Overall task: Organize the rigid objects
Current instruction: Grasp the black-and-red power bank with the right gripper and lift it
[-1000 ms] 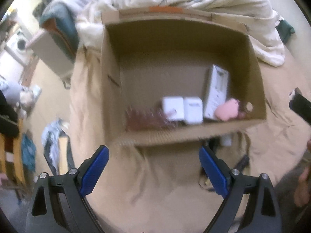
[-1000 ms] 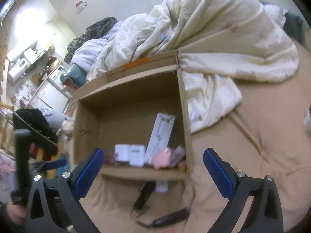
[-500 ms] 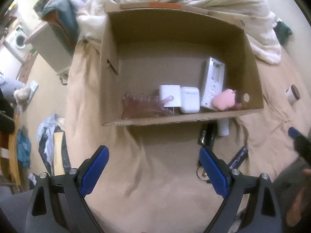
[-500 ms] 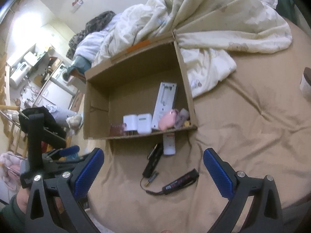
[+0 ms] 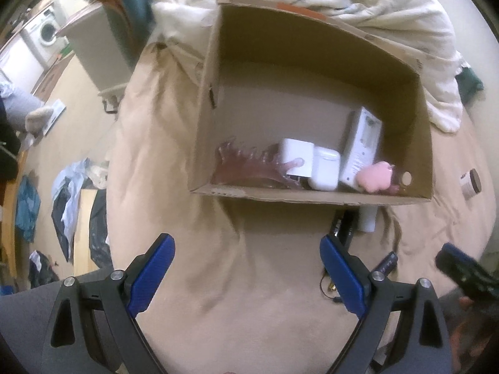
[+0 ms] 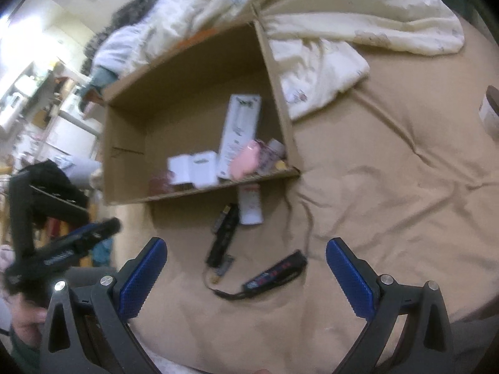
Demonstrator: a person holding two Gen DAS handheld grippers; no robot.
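Both grippers (image 5: 246,277) (image 6: 246,275) gape empty; white tube (image 6: 249,202) and black stick (image 6: 224,233) lie before the box (image 6: 199,190).

Dim, warm indoor light, fisheye views with motion blur.

Both views bend hard toward dark circular edges. The brightest patch is blown-out glare at the upper left of the right wrist view. The cardboard box (image 5: 312,103) casts a soft shadow on the bed (image 5: 265,280) below its near wall; its inside is shaded. The right wrist view is smeared, blurring the box's contents.
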